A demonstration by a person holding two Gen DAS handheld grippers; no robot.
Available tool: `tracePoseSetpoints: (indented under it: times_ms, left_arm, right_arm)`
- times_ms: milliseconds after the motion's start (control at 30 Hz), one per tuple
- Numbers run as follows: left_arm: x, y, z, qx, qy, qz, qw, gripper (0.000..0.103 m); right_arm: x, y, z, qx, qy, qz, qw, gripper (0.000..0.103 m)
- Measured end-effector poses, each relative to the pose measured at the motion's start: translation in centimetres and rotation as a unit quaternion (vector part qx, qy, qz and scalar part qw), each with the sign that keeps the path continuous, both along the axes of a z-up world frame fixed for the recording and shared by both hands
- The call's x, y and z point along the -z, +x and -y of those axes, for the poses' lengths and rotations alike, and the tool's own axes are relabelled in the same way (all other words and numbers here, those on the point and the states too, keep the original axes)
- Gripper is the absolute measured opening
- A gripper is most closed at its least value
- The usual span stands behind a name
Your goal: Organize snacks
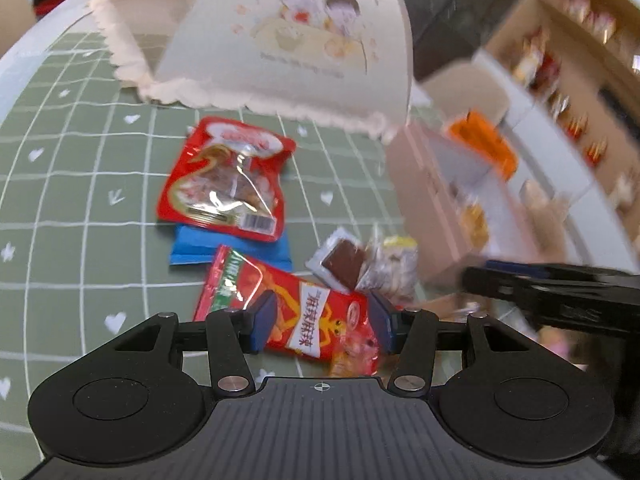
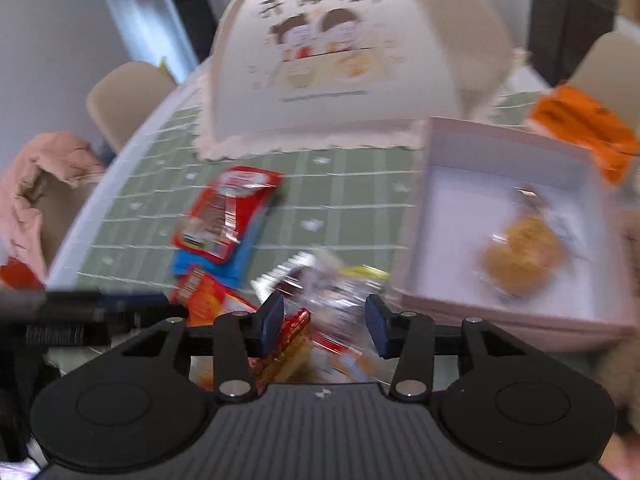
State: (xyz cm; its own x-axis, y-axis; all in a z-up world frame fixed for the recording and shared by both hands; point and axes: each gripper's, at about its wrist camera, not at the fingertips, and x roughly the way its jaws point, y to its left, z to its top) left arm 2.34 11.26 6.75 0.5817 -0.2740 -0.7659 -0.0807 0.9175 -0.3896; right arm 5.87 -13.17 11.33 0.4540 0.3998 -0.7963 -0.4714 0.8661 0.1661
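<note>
Five loose snack packets lie on the green checked tablecloth (image 1: pixel 80 184), clustered around the centre of the left wrist view: two red ones, one blue, one clear with a dark brown square, one clear and crinkled. The bigger red packet (image 1: pixel 224 184) has a see-through window and a barcode, and rests partly on top of the blue packet (image 1: pixel 192 246). At about 6 o'clock from it lies the long red packet (image 1: pixel 304 312) with yellow lettering, tilted. The left gripper (image 1: pixel 320 320) hangs over this long packet, its blue pads (image 1: pixel 264 316) spread on either side of it; I cannot tell whether they touch it. At 3 o'clock from the long packet lie the brown-square packet (image 1: pixel 340 260) and the crinkled clear packet (image 1: pixel 392 268), touching each other. One pink box (image 2: pixel 516 240) stands at 3 o'clock of the pile, with one golden-yellow snack (image 2: pixel 524 256) inside. One cream food cover (image 2: pixel 336 72) printed with two cartoon children stands at 12 o'clock. One orange packet (image 2: pixel 584 128) sits beyond the box. The right gripper (image 2: pixel 325 326) is blurred, its fingers parted over the clear packets, nothing pinched.
</note>
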Motion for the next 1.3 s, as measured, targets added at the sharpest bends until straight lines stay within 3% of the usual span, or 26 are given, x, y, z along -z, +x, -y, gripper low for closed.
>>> tracePoseSetpoints:
  times_ms: [167, 267, 367, 500, 733, 800, 900, 1033, 1100, 1167, 1267, 1300]
  left_arm:
    - [1.2, -0.7, 4.0, 0.099, 0.074, -0.019, 0.9922, 0.050]
    - [2.1, -2.0, 5.0, 0.115, 0.105, -0.032, 0.9873, 0.049]
    - [2.7, -2.6, 5.2, 0.103, 0.120, -0.041, 0.9866, 0.041]
    - [2.6, -2.3, 5.6, 0.083, 0.117, -0.030, 0.9892, 0.040]
    - [2.8, -2.3, 7.0, 0.088, 0.140, -0.030, 0.9858, 0.036]
    - [2.9, -2.9, 6.8, 0.081, 0.134, -0.032, 0.9871, 0.036]
    - [2.9, -3.9, 6.2, 0.067, 0.129, -0.036, 0.9887, 0.036]
    - [2.4, -5.4, 4.7, 0.049, 0.130, -0.040, 0.9896, 0.036]
    - [2.3, -6.2, 3.7, 0.037, 0.128, -0.043, 0.9902, 0.036]
    - [2.4, -6.9, 2.7, 0.023, 0.124, -0.048, 0.9909, 0.036]
    - [2.4, -7.8, 1.2, -0.004, 0.120, -0.054, 0.9914, 0.036]
    - [2.4, -8.0, 0.8, -0.012, 0.117, -0.055, 0.9916, 0.036]
  right_arm:
    - [2.4, -2.0, 2.0, 0.004, -0.013, 0.000, 1.000, 0.058]
    - [4.0, -2.8, 2.4, 0.000, -0.006, -0.007, 1.000, 0.065]
    - [4.5, -3.3, 2.7, -0.005, -0.006, -0.018, 1.000, 0.068]
    - [4.8, -4.8, 2.6, -0.028, -0.007, -0.028, 0.999, 0.068]
    - [2.1, -5.4, 1.5, -0.059, -0.042, 0.075, 0.995, 0.068]
    - [2.3, -4.5, 0.5, -0.070, -0.037, 0.069, 0.994, 0.065]
    - [3.7, -3.1, -1.3, -0.076, -0.037, 0.043, 0.995, 0.048]
    - [4.8, -3.8, -2.3, -0.098, -0.020, -0.004, 0.995, 0.043]
    - [5.1, -5.0, -2.5, -0.126, 0.003, -0.036, 0.991, 0.043]
    - [5.2, -6.1, -2.8, -0.139, 0.000, -0.039, 0.990, 0.043]
    - [4.3, -6.0, -2.5, -0.104, 0.008, -0.024, 0.994, 0.046]
    - [3.9, -5.3, -2.3, -0.073, 0.019, -0.021, 0.997, 0.055]
